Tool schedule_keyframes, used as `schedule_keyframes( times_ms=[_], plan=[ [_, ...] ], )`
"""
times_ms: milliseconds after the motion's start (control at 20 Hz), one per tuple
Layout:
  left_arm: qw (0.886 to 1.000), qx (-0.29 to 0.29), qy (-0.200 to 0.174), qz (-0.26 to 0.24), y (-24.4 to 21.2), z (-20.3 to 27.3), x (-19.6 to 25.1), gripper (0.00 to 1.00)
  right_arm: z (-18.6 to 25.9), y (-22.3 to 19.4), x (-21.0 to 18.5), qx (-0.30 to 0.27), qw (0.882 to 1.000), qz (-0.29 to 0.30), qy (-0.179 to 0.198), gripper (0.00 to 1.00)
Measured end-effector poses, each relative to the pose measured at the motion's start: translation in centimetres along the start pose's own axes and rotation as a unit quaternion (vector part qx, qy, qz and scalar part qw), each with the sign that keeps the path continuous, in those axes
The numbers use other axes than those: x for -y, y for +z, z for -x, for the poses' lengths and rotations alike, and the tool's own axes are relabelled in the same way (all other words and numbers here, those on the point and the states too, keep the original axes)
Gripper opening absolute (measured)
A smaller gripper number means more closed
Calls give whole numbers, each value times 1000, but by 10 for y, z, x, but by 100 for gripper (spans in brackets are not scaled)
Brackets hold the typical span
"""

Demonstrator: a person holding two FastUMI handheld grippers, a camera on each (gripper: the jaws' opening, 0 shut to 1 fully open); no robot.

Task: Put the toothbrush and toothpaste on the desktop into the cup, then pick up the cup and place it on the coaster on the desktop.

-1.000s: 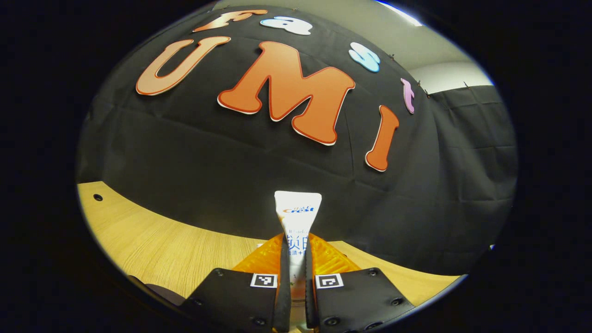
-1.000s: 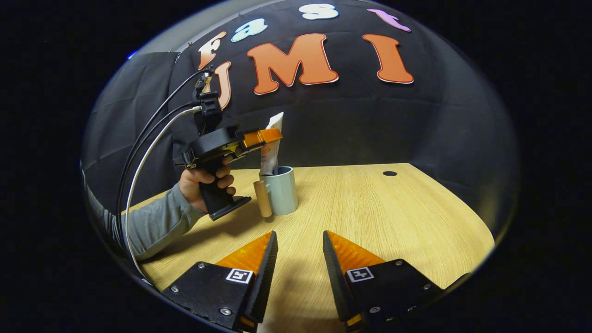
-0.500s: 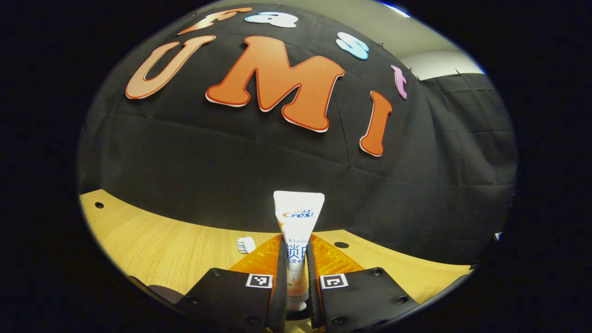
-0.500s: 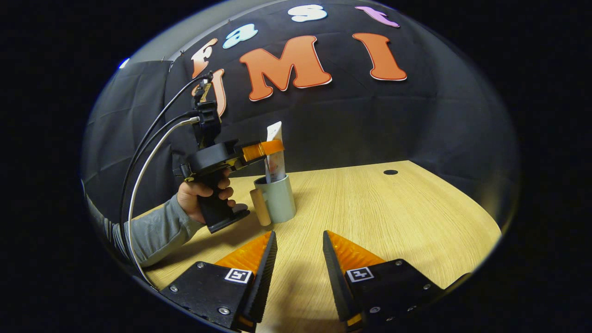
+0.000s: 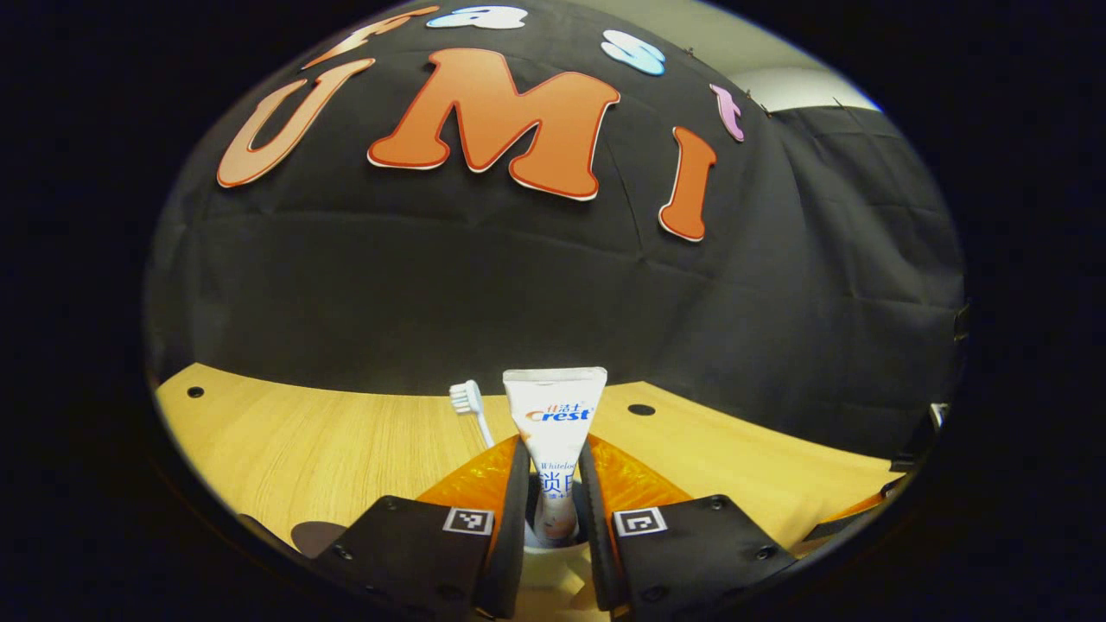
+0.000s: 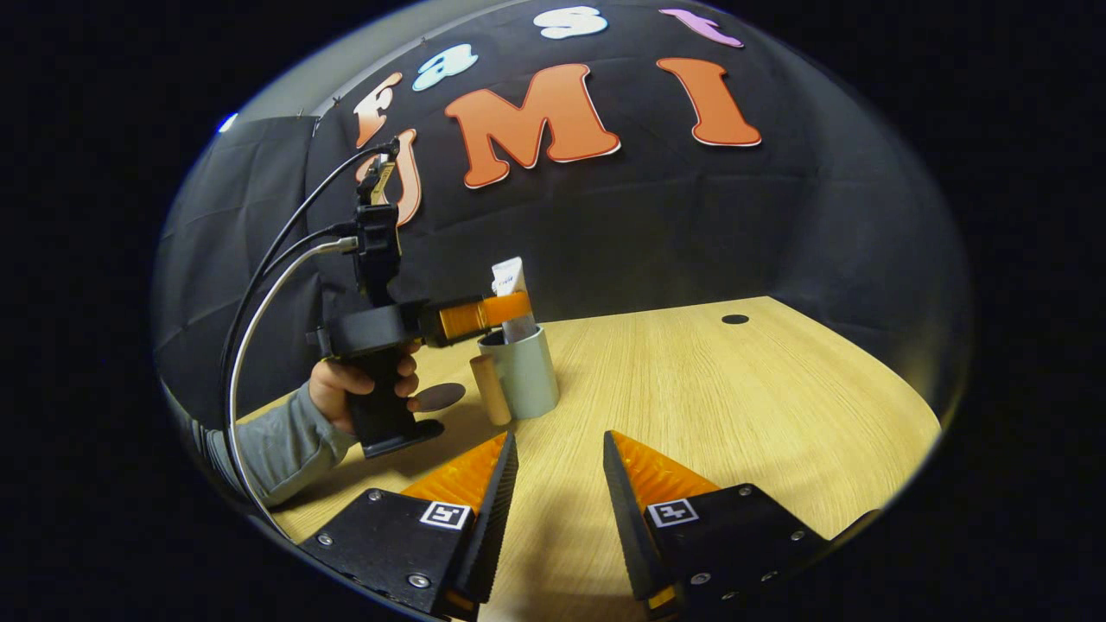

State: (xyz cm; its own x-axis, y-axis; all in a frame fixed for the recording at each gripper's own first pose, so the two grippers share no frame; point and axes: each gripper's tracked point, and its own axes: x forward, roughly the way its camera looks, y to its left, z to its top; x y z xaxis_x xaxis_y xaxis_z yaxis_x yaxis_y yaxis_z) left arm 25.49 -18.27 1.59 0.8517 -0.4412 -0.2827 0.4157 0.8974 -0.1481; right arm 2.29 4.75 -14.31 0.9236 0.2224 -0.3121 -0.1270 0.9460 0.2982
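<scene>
Over the cup (image 6: 519, 373) at the far left of the desk, the left gripper (image 5: 553, 492) is clamped on the toothpaste (image 5: 553, 432), upright beside the toothbrush (image 5: 471, 408), and should part only once the tube rests inside, while the right gripper (image 6: 560, 484) waits apart.

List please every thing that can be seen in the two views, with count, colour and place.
toothpaste: one, white tube, upright in the cup, pinched by the left tongs
toothbrush: one, white head, rising beside the tube
cup: one, grey, on the desktop
handle: one, tan, on the cup's side
coaster: one, dark round, beside the cup
desktop: one, light wood
cables: two, black and white, from the left tongs
left tongs: shut on the tube
right tongs: open, low over the desktop
hand: one, grey sleeve, holding the left tongs
</scene>
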Motion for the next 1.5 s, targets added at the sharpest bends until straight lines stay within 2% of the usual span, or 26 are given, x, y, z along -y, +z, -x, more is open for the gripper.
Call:
schedule_keyframes(
  times_ms=[200,250,300,350,450,550,600,700,1050,1100,1150,1400,1500],
  plan=[
    [999,-8,6,-35,3,6,0,43,-17,17,-18,8,1000,7,16,60],
    [999,-1,7,-42,8,14,-1,53,-21,19,-20,8,1000,15,16,60],
    [999,4,9,-47,14,21,0,56,-24,21,-21,7,1000,23,16,60],
    [998,9,14,-53,17,28,-3,55,-27,23,-23,5,999,28,15,60],
    [998,18,22,-56,27,38,-8,69,-33,25,-29,3,999,35,22,60],
    [999,22,22,-43,33,50,-6,75,-38,29,-38,5,999,35,33,60],
    [998,29,38,-43,41,57,-12,80,-42,30,-40,4,999,36,33,60],
    [996,42,59,-43,53,72,-25,100,-49,32,-43,1,999,38,31,60],
    [994,29,100,-38,58,118,-57,100,-70,46,-54,-17,998,54,20,61],
    [993,33,105,-39,61,125,-62,96,-74,46,-53,-25,998,58,14,62],
    [992,36,109,-42,65,133,-66,100,-76,47,-54,-30,998,62,11,64],
    [986,55,137,-76,78,171,-79,100,-88,51,-66,-66,995,79,9,64],
    [984,63,150,-73,81,184,-86,100,-93,51,-70,-78,994,81,-2,64]
  ],
)
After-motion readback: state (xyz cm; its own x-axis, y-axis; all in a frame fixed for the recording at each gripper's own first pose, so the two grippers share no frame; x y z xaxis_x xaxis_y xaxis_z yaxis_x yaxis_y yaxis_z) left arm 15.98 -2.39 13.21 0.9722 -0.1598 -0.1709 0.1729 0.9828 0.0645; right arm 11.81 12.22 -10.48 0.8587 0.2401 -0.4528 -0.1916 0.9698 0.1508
